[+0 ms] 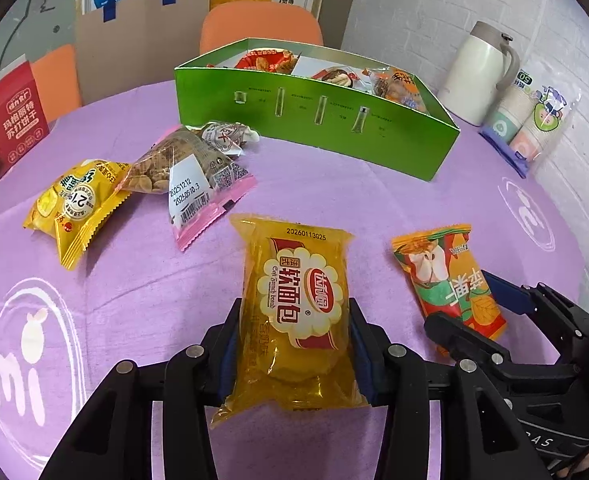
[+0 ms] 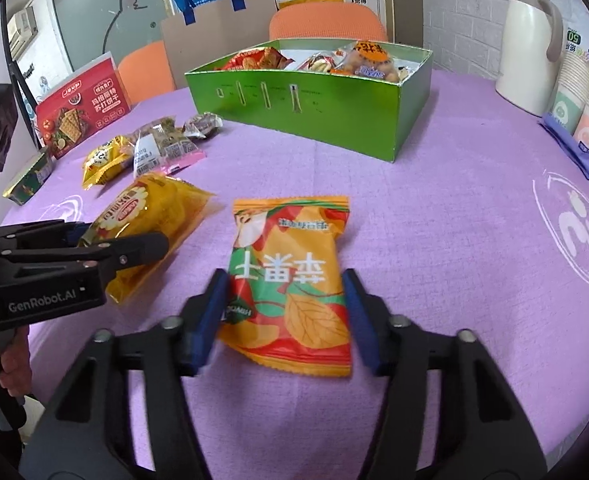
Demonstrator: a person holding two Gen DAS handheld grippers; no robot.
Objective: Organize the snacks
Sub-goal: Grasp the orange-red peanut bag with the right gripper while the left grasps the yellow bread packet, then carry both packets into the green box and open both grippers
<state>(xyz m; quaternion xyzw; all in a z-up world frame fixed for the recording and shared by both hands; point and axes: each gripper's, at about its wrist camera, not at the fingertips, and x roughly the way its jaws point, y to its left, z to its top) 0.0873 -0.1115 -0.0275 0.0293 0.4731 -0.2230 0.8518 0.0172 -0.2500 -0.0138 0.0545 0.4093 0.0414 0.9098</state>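
Observation:
A yellow soft-bread packet [image 1: 298,320] lies on the purple tablecloth between the fingers of my left gripper [image 1: 292,316], whose pads touch its sides. It also shows in the right wrist view [image 2: 154,216]. An orange dried-fruit packet [image 2: 290,280] lies between the fingers of my right gripper [image 2: 286,308], with small gaps at each pad. It shows in the left wrist view [image 1: 450,276] too. A green box [image 1: 314,120] with several snacks inside stands at the back.
A yellow snack packet [image 1: 74,204], a pink-edged nut packet [image 1: 190,176] and a small wrapped sweet [image 1: 226,136] lie at the left. A red biscuit box [image 1: 2,128] stands far left. A white jug [image 1: 482,72] and a paper cup pack [image 1: 534,120] stand at the right.

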